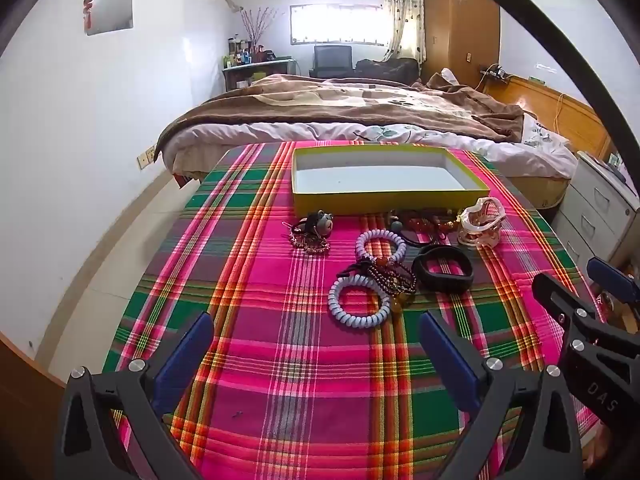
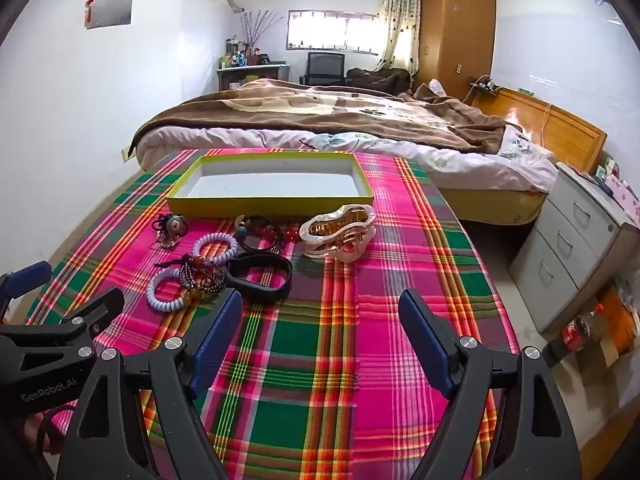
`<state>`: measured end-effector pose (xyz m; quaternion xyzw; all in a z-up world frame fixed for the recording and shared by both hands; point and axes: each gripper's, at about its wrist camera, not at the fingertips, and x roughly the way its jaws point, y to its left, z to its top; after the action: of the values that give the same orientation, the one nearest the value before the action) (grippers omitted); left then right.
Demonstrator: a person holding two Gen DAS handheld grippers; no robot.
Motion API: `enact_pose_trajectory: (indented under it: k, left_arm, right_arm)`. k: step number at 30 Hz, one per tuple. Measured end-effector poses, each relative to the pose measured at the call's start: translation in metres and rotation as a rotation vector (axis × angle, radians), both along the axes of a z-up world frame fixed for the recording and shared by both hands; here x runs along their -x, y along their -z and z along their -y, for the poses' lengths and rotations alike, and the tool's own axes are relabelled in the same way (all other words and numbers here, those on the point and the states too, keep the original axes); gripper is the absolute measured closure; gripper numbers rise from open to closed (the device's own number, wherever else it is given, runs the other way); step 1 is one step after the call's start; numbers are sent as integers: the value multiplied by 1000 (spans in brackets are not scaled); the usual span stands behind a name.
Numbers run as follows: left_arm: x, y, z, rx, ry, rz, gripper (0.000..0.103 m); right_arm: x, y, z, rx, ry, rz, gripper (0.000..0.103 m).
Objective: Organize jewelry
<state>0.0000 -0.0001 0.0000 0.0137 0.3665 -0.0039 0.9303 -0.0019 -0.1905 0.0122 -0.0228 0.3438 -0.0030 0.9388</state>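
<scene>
A yellow shallow box point(image 1: 384, 196) point(image 2: 264, 202) with a white inside stands at the far side of the plaid-covered table. In front of it lie two pale coiled hair ties point(image 1: 359, 303) point(image 2: 168, 290), dark bead bracelets point(image 1: 394, 278) point(image 2: 202, 274), a black band point(image 1: 443, 268) point(image 2: 260, 276), a bear hair tie point(image 1: 316, 226) point(image 2: 172, 226), red-amber beads point(image 1: 424, 222) point(image 2: 266, 232) and a gold-white claw clip point(image 1: 480, 222) point(image 2: 340, 236). My left gripper point(image 1: 316, 344) is open and empty, short of the pile. My right gripper point(image 2: 320, 320) is open and empty, right of the pile.
The plaid cloth point(image 1: 288, 360) point(image 2: 320, 360) covers the table. A bed point(image 1: 352, 120) point(image 2: 340, 128) stands just behind it. A grey drawer cabinet point(image 2: 576, 240) and a cola bottle point(image 2: 576, 330) on the floor are to the right. The right gripper shows in the left wrist view point(image 1: 580, 292).
</scene>
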Motion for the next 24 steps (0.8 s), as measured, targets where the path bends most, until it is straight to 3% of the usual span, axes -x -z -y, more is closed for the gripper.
enact_pose_trajectory:
  k: [9, 24]
  left_arm:
    - [-6, 11, -2, -11, -21, -22, 0]
    - [-13, 10, -12, -5, -44, -27, 0]
  right_arm:
    - [-7, 16, 6, -29, 17, -29, 22]
    - [-8, 17, 7, -51, 0, -30, 22]
